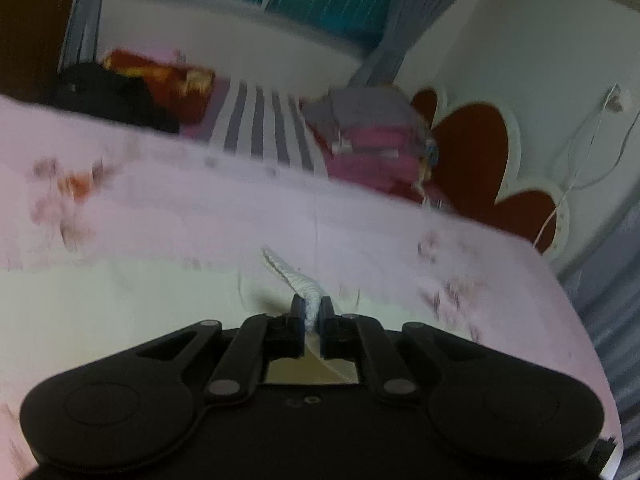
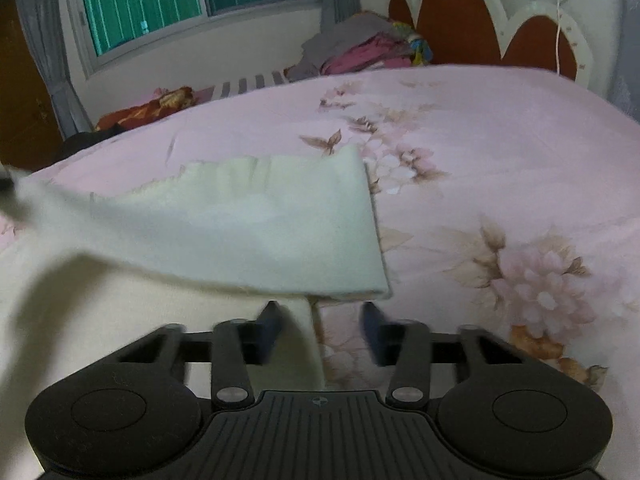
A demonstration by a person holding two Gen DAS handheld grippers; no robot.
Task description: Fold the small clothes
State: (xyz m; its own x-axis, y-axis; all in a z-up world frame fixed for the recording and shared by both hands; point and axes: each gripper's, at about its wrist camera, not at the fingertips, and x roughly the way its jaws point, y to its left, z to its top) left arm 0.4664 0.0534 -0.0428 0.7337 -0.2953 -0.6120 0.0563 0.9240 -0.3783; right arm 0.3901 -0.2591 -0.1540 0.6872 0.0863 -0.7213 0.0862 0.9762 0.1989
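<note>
Bed (image 2: 500, 128) with pink floral sheet fills both views; headboard (image 2: 452, 20) and clothes pile (image 2: 360, 52) at the far end. Cream cloth (image 2: 248, 232) lies on the bed, near-left of centre in right view, partly folded: upper layer's edge runs down to a corner just ahead of the right gripper (image 2: 320, 328). Cloth's left end lifts off toward the frame edge. Right gripper spread, holding nothing, left finger over cloth, right finger over sheet. Left gripper (image 1: 312, 316) pressed together, pinching a bunched cloth edge (image 1: 298, 278); left view motion-blurred.
</note>
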